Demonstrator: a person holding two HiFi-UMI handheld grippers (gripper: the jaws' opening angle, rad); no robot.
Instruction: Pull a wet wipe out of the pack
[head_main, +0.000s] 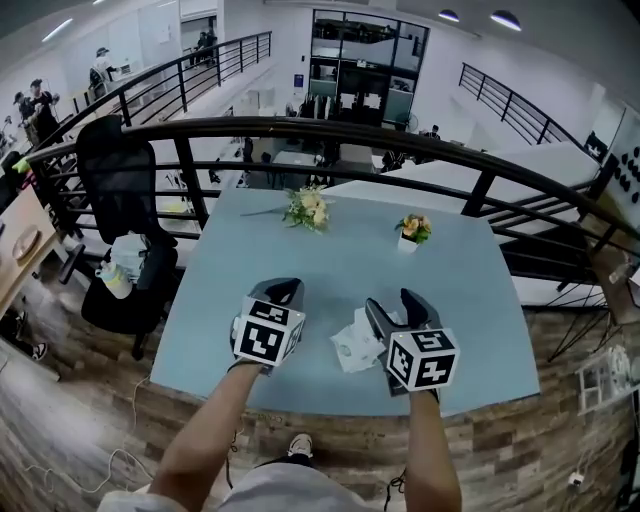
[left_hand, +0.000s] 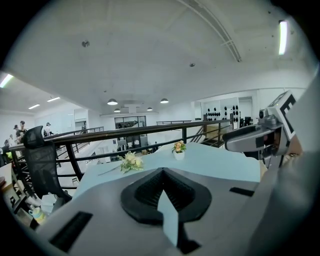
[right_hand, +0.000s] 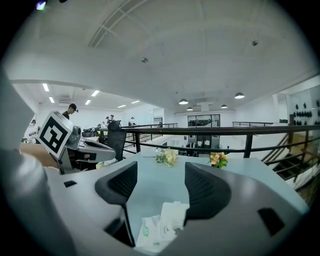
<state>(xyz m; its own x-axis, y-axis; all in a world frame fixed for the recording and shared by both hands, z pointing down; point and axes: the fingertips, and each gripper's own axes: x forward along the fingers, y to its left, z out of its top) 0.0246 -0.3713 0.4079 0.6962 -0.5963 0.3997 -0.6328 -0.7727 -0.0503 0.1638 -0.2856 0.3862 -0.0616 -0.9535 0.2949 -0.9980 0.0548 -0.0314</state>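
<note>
While the wet wipe pack (right_hand: 150, 232) lay on the worktop (head_main: 350, 260) under the right gripper's (right_hand: 159, 182) wide-spread fingers, the left gripper (left_hand: 162, 195), fingers pressed together and empty, would best pin it first.

The left gripper (head_main: 283, 291) and the right gripper (head_main: 394, 301) have smooth pale grey shells that taper to broad, rounded jaws. Each carries a white cube (head_main: 265, 338) printed with black square markers. Black ribbed pads (right_hand: 206, 192) line the jaws' inner faces, and small black rectangular slots (left_hand: 70, 231) mark the shells. The person wears a light grey garment (head_main: 272, 492) and a white shoe (head_main: 300, 446).
</note>
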